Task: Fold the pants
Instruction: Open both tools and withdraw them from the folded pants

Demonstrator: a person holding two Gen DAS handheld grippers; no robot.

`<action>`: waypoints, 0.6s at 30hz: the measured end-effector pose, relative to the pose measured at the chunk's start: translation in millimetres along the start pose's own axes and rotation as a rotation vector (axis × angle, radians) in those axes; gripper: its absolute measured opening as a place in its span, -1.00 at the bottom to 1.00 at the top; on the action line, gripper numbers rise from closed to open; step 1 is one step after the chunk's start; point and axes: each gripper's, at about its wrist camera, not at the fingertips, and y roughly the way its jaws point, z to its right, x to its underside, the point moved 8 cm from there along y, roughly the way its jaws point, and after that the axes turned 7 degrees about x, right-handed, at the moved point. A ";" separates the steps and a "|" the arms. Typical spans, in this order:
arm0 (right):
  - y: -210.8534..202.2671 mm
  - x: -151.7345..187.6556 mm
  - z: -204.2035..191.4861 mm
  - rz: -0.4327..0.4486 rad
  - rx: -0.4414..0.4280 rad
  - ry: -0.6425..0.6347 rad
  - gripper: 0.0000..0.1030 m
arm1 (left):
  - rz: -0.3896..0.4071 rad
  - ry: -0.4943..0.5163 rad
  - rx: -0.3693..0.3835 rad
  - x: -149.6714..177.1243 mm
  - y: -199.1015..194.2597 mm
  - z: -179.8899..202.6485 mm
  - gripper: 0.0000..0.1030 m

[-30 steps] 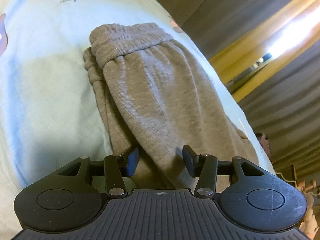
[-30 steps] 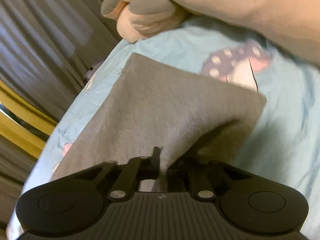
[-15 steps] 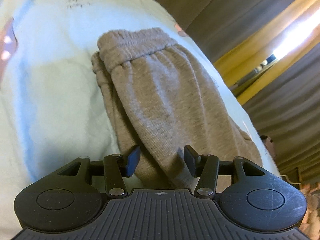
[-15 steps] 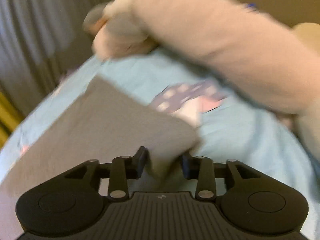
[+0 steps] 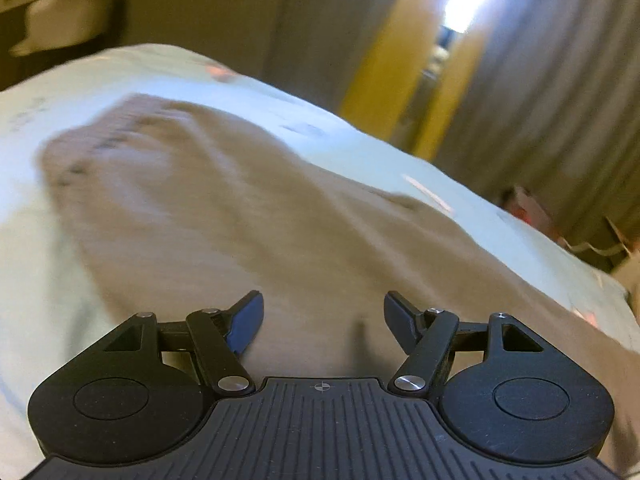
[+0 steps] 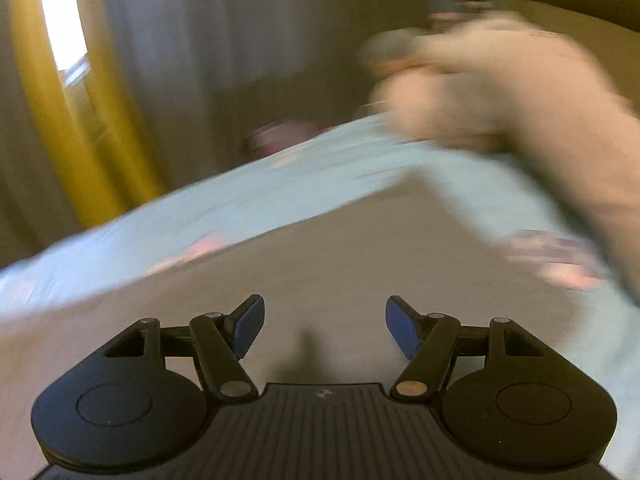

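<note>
Grey knit cloth lies under both tongs, and both are now wide open with nothing between the pads. The right tongs (image 6: 322, 326) held a corner of the pants (image 5: 248, 216) a second ago and have let it go; the left tongs (image 5: 323, 322) have also spread wider. I judge one fold is just laid down on the bed (image 5: 24, 184). Only the left view shows the waistband end, blurred. Only the right view shows the person's left hand (image 6: 492, 92) above the pale blue sheet, also blurred.
</note>
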 end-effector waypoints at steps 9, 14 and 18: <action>63.6 33.2 -133.9 -0.055 -0.084 -0.215 -0.35 | -0.028 0.223 -0.056 17.4 55.1 30.4 0.39; 98.0 10.7 -149.7 -0.026 -0.011 -0.249 -0.33 | 0.057 0.271 -0.110 6.0 70.1 22.0 0.49; 127.5 -11.0 -156.5 -0.018 0.024 -0.277 -0.29 | 0.097 0.234 -0.096 -0.6 73.1 16.8 0.51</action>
